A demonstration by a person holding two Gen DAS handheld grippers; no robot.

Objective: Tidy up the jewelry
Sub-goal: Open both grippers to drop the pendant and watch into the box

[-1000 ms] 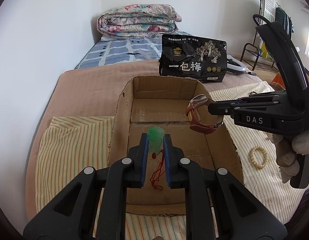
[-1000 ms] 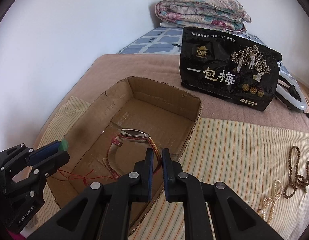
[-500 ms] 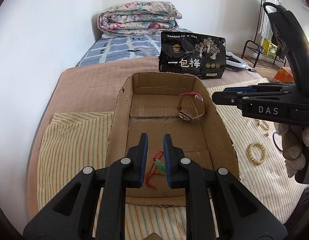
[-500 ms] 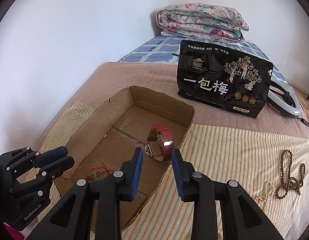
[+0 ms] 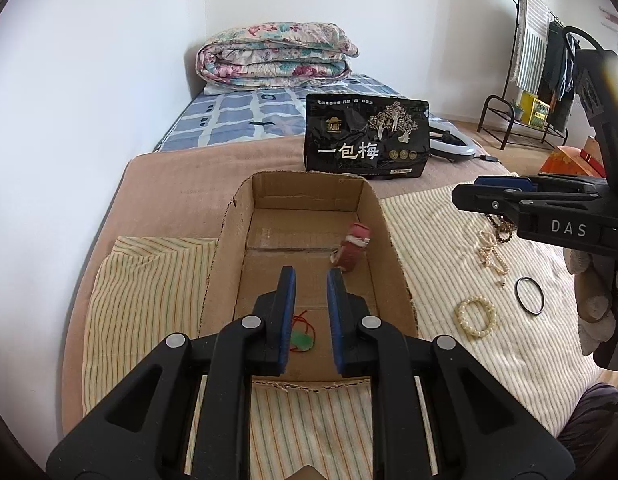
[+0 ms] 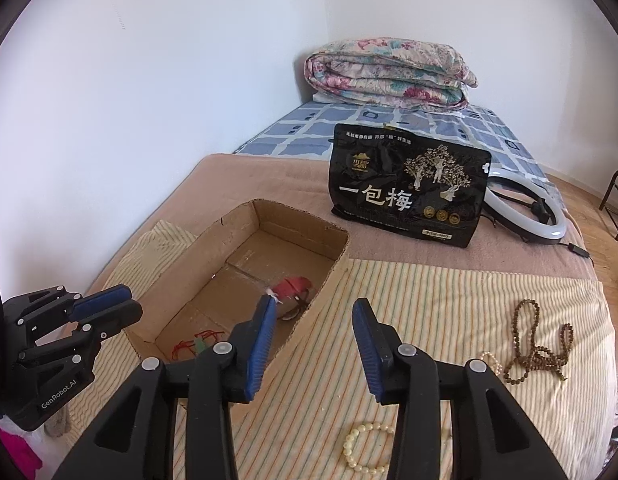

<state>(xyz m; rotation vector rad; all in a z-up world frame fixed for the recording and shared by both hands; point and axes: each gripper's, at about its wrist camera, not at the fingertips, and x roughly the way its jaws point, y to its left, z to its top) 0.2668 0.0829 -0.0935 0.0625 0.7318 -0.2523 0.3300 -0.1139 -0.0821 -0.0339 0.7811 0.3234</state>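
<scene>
An open cardboard box (image 5: 229,240) (image 6: 245,220) lies on a striped cloth. Inside it lie a green pendant on a red cord (image 5: 301,338) (image 6: 197,344) near the front and a red-strapped watch (image 5: 351,246) (image 6: 295,286) by the right wall. My left gripper (image 5: 311,280) (image 6: 109,306) is open and empty above the box's front. My right gripper (image 6: 315,312) (image 5: 469,194) is open and empty over the cloth right of the box. On the cloth lie a cream bead bracelet (image 5: 475,316) (image 6: 363,452), a black ring (image 5: 529,290), a pearl string (image 5: 491,252) and brown beads (image 6: 537,344).
A black snack bag (image 5: 367,140) (image 6: 405,188) stands behind the box. A ring light (image 6: 529,208) lies beside it. A folded floral quilt (image 5: 273,56) sits at the bed's far end. The wall runs along the left. A clothes rack (image 5: 541,80) stands at far right.
Both grippers let go and opened: the pendant and the watch dropped into the box. Both grippers then drew back, the right one moving right over the cloth and opening wider.
</scene>
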